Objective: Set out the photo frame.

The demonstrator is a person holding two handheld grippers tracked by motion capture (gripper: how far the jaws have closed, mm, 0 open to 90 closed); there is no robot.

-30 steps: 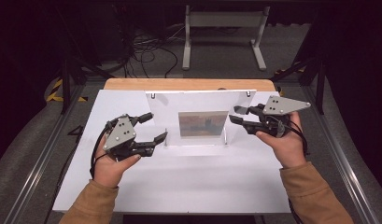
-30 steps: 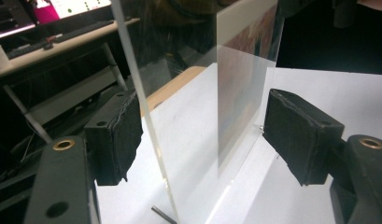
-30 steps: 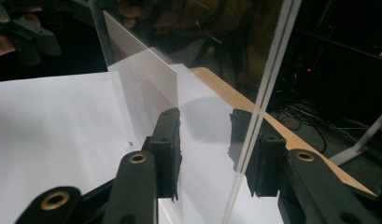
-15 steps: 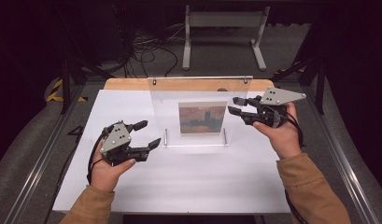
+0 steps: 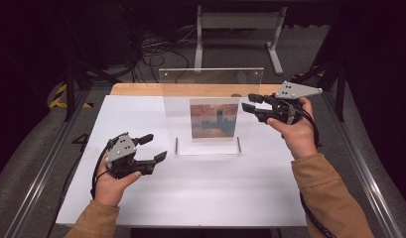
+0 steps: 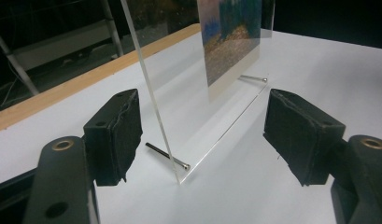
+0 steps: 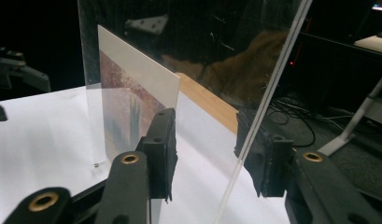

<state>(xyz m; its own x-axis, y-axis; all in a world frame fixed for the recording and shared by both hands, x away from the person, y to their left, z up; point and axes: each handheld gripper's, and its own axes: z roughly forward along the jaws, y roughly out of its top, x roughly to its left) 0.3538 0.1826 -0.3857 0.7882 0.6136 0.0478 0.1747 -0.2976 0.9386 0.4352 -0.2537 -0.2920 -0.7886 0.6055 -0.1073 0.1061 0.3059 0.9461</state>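
The clear frame (image 5: 210,111) stands upright on the white worktop (image 5: 200,193), a little back from the middle, resting on two thin metal pins (image 5: 176,145) at its foot. A small print (image 5: 214,118) of reds, oranges and blues sits in its lower half.

Right tool (image 5: 250,102) is up at the frame's right edge, level with the print's top. In the right gripper view the edge (image 7: 263,98) runs between its two black pads (image 7: 163,149), a gap showing on either side, so nothing is pinched. Those jaws have just been opening, with the edge between them. A brown sleeve mirrors in the pane there.

Left tool (image 5: 153,148) sits low over the worktop, well to the frame's left and nearer the person, jaws spread wide and holding nothing. The left gripper view looks along the pane's near bottom corner (image 6: 179,175), with a pin (image 6: 167,156) poking out beside it; the pads (image 6: 115,133) stand clear of the pane on both sides.

A wooden strip (image 5: 136,89) borders the worktop's far side.
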